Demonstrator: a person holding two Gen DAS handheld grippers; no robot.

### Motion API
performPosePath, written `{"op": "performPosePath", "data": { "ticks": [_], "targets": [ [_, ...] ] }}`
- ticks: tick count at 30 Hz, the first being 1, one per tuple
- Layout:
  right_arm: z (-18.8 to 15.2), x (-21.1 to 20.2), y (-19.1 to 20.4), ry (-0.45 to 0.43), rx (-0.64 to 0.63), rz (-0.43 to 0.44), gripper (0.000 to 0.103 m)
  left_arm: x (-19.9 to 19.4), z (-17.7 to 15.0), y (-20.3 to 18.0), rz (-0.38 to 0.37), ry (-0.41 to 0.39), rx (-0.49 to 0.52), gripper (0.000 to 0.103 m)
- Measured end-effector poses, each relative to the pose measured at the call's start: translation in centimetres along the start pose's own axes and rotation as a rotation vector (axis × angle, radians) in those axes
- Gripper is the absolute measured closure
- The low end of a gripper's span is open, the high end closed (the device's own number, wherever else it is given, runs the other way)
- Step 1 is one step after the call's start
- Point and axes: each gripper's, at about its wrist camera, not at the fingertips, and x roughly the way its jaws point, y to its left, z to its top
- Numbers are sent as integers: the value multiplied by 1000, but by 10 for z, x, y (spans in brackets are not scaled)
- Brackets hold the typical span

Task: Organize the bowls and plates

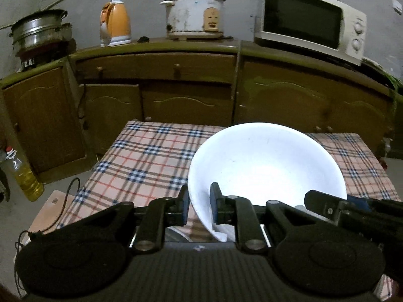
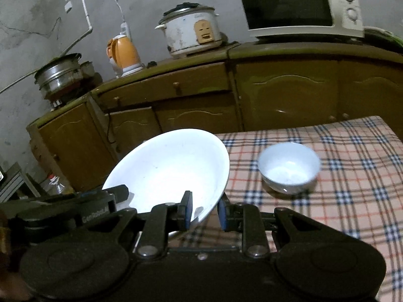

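While it is gripped from both sides, the scene is laid out as follows.

Plate: a large white plate [image 1: 267, 166] is held tilted above the near part of the counter [image 1: 151, 156], its far rim raised; in the right wrist view the plate [image 2: 171, 168] is seen at the left of the checked cloth.

Left gripper: the left gripper [image 1: 199, 205] is closed onto the plate's near-left rim, one blue pad [image 1: 214, 203] lying inside the plate and the other outside; contact of the pads with the rim cannot be fully made out.

Right gripper: the right gripper [image 2: 204, 212] is set astride the plate's near-right rim, one pad inside and one outside, with a small gap visible beside the outer pad.

Small bowl: a small white bowl [image 2: 289, 167] is stood upright on the counter, to the right of the plate and apart from it.

Counter: it is covered with a pink, blue and red checked cloth.

Cabinets: brown cabinets [image 1: 191, 83] are ranged behind the counter.

On the cabinets: a microwave [image 1: 309, 22], a rice cooker [image 1: 194, 15], an orange kettle [image 1: 115, 22] and a steel pot [image 1: 37, 30] are lined up.

Floor: a bottle of oil [image 1: 25, 176] is stood at the left.
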Motion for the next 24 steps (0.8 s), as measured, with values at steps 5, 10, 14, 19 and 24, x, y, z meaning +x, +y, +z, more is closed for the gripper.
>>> {"op": "performPosePath", "data": {
  "ticks": [5, 10, 14, 19, 24],
  "targets": [
    [-13, -26, -14, -20, 28, -27, 75, -17, -17, -15, -33, -2, 17, 85],
    [-25, -51, -27, -34, 29, -51, 75, -29, -27, -29, -62, -1, 24, 85],
    [-36, -67, -39, -43, 42, -69, 75, -37, -36, -42, -77, -6, 43, 85],
    [-46, -79, -56, -37, 70, -96, 75, -40, -47, -58, -108, 10, 57, 85],
    [-56, -92, -76, -41, 89, -135, 75, -40, -56, -78, -144, 24, 79, 85]
  ]
}}
